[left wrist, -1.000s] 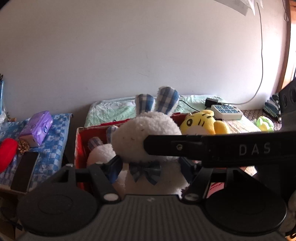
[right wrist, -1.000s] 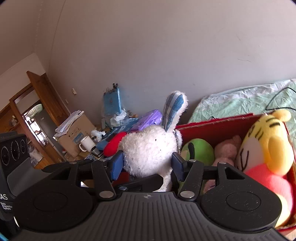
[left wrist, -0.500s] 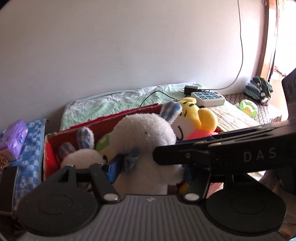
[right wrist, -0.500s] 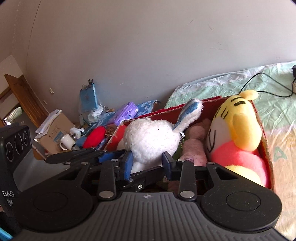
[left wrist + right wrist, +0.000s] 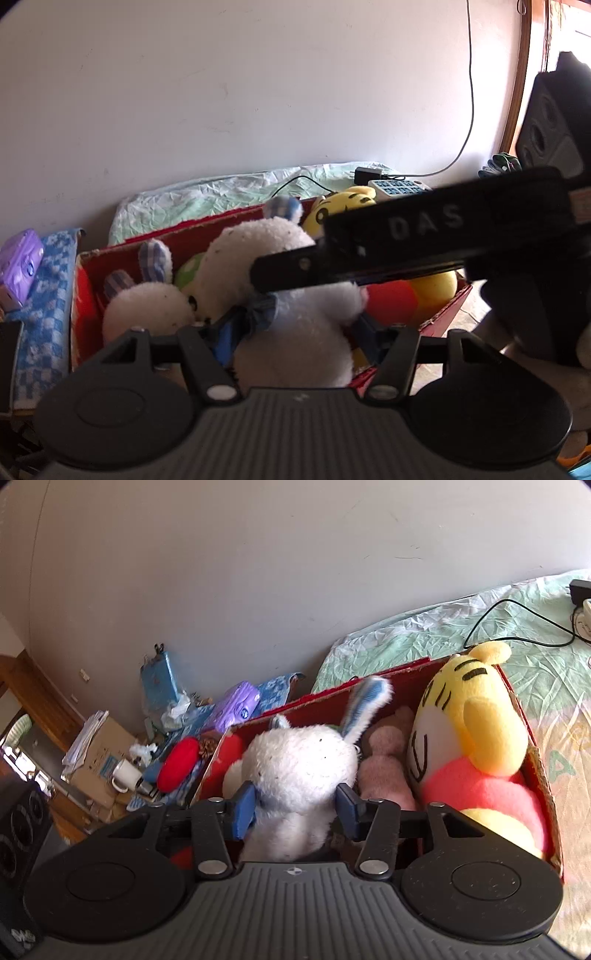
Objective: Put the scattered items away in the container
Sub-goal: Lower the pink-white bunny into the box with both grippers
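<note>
A white plush rabbit [image 5: 295, 317] with blue checked ears and bow sits between the jaws of both grippers, low in the red box [image 5: 85, 280]. My left gripper [image 5: 295, 332] is shut on its body. My right gripper [image 5: 295, 805] is shut on its head [image 5: 299, 764] from the other side; its body crosses the left wrist view as a black bar [image 5: 424, 232]. In the box lie a second white rabbit [image 5: 147, 310], a green toy [image 5: 188, 269], a pink plush [image 5: 384, 771] and a yellow tiger plush [image 5: 469, 731].
The red box [image 5: 539, 760] stands on a bed with a green sheet [image 5: 443, 627]. A power strip [image 5: 399, 184] and cable lie behind it. To the left are a blue checked cloth [image 5: 44, 314], a purple pack [image 5: 18, 262], a red item [image 5: 177, 764], a mug [image 5: 123, 775] and cardboard boxes.
Both grippers have lowered the white rabbit from above the box rim down into the box among the other toys. Both cameras have tilted down and closer.
</note>
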Demonstrator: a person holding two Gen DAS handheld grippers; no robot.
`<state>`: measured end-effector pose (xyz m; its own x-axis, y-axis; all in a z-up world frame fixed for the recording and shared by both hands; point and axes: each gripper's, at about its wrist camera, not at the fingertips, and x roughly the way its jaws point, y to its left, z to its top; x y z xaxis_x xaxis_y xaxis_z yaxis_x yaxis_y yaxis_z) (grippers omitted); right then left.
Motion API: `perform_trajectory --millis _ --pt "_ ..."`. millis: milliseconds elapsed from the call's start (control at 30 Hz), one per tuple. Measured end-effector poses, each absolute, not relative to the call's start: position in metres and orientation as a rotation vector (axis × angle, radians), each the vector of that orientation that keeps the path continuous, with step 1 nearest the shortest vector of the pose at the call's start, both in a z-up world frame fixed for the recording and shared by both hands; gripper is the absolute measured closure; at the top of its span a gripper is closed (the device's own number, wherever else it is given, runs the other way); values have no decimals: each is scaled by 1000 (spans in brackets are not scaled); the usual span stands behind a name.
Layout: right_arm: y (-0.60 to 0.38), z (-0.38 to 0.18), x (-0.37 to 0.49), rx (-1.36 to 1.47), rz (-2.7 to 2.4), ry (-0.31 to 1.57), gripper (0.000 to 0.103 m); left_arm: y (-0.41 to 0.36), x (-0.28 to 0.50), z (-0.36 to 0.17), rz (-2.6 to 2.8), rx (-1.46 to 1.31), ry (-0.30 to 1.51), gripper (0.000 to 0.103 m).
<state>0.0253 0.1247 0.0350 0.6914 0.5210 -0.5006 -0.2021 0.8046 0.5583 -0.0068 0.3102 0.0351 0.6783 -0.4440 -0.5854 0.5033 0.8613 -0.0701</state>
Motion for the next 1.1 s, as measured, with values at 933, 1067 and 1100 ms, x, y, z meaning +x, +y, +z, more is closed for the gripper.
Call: perform_trajectory --millis 933,1067,1100 --pt "125 61 62 144 864 606 65 346 -9 63 -464 -196 580 11" --pt "136 64 70 131 1024 619 65 346 -37 70 -357 -192 574 11" --pt "142 62 72 112 1059 630 65 344 -41 68 -335 -190 584 11"
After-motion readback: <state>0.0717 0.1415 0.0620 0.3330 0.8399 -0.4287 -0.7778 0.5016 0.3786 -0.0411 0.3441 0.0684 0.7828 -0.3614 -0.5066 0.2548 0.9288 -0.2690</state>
